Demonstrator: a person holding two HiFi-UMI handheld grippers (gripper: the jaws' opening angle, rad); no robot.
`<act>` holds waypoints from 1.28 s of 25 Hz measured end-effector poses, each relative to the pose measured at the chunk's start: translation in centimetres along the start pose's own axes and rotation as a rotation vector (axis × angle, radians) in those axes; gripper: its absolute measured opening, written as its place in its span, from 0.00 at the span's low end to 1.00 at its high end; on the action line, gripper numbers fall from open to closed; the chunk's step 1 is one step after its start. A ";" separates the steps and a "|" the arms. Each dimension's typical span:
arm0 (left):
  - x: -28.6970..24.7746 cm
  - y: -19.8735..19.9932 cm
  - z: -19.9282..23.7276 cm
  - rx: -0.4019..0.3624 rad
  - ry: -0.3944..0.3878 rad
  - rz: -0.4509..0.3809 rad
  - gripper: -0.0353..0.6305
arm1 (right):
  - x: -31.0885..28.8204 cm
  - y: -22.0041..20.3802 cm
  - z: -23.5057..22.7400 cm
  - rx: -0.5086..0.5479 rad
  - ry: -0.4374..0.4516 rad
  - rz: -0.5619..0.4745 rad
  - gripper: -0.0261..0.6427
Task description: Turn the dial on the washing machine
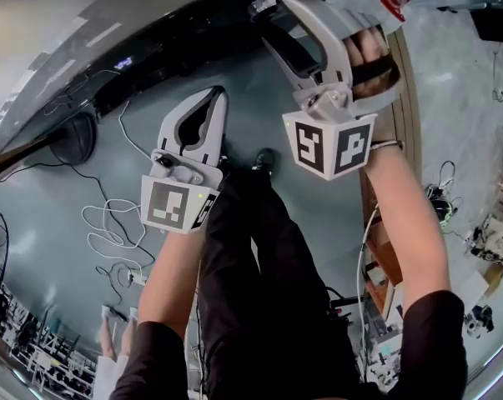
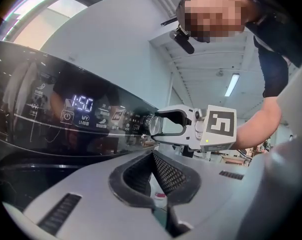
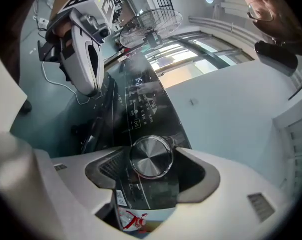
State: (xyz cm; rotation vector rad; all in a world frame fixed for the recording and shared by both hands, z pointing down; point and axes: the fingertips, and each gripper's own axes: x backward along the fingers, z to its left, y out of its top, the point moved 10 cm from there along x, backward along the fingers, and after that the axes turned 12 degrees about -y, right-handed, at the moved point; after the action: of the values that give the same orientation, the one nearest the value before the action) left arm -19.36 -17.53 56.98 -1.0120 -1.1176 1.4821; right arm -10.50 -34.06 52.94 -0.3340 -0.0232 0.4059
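between the pale grey jaws of the right gripper [image 3: 151, 165] the dial [image 3: 151, 156] is brushed silver, on a glossy black panel [image 3: 140, 111]. the left gripper [image 2: 152, 155] has dark cross-hatched pads [image 2: 173, 176], a bluish-white display [image 2: 82, 104] glows beyond them, and its marker cube [image 1: 178, 205] shows black-and-white squares.

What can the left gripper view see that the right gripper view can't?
Only the left gripper view shows the glowing numbers and the right gripper from the side, around the dial. Only the right gripper view shows the dial's round face, a fan and the left gripper. Both show the dial and the dark control panel.
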 end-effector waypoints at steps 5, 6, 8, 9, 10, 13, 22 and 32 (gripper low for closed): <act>0.1 -0.6 0.2 0.009 -0.003 0.000 0.07 | -0.6 -0.2 0.8 -0.009 -0.029 0.021 0.46; 0.1 -0.6 0.2 0.011 -0.004 -0.001 0.07 | -0.6 -0.3 0.8 -0.012 -0.038 0.023 0.46; 0.2 -0.6 0.3 0.014 -0.006 -0.002 0.07 | -0.6 -0.4 0.8 -0.026 -0.048 0.028 0.45; 0.2 -0.7 0.3 0.015 -0.007 -0.003 0.07 | -0.6 -0.4 0.8 -0.038 -0.049 0.031 0.45; 0.2 -0.7 0.4 0.016 -0.007 -0.003 0.07 | -0.6 -0.4 0.8 -0.053 -0.049 0.036 0.45; 0.4 -0.5 0.5 0.018 -0.006 -0.010 0.07 | -0.6 -0.2 0.7 -0.104 -0.048 0.049 0.45; 0.5 -0.2 0.3 0.023 -0.001 -0.024 0.07 | -0.5 0.0 0.1 -0.305 -0.062 0.103 0.45; 0.6 0.4 0.5 0.021 0.008 -0.034 0.07 | -0.7 -0.1 -0.2 -0.678 -0.082 0.184 0.45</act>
State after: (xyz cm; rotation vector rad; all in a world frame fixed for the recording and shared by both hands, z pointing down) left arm -19.98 -17.00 56.69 -0.9790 -1.1057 1.4583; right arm -11.03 -34.51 52.84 -0.9928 -0.2149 0.5889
